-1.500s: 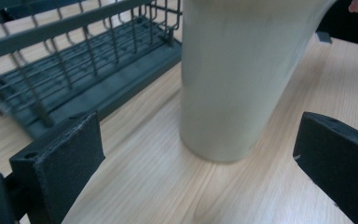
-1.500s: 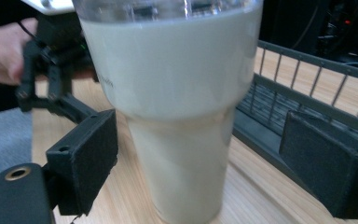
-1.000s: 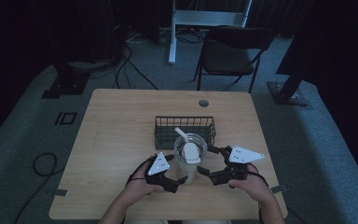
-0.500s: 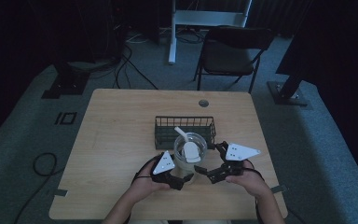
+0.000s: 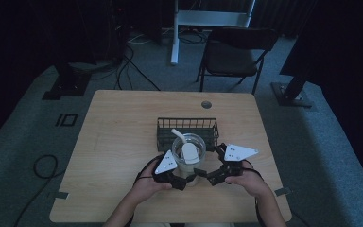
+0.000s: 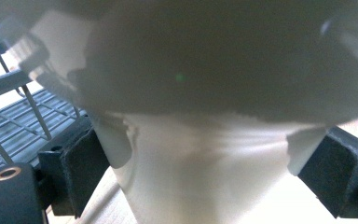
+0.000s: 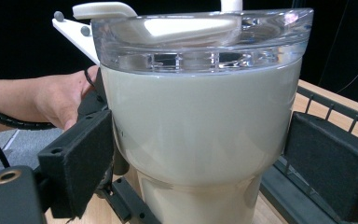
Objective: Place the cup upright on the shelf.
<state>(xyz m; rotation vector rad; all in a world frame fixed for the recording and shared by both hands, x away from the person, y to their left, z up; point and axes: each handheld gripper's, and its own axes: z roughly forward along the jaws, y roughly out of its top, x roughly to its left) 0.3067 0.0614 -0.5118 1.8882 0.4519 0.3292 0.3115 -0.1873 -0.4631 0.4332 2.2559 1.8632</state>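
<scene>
Dim room, with a folding chair (image 5: 234,52) well beyond the far edge of my pale wooden table (image 5: 118,137). Between my two tongs stands a cream tumbler (image 5: 188,160) with a clear lid (image 7: 200,39) and a white straw (image 5: 177,134). My left gripper (image 5: 184,182) has its jaws spread around the tumbler's narrow lower part, and in the left gripper view both pads (image 6: 86,170) stand just beside the cream wall; whether they press it I cannot tell. My right gripper (image 5: 207,174) comes from the other side, jaws wide, its pads (image 7: 81,163) flanking the broad upper body with a slim gap on each side. Just past the tumbler, ahead of both tongs, sits a black wire basket (image 5: 187,128). In the right gripper view my left hand (image 7: 60,100) shows behind the tumbler.
</scene>
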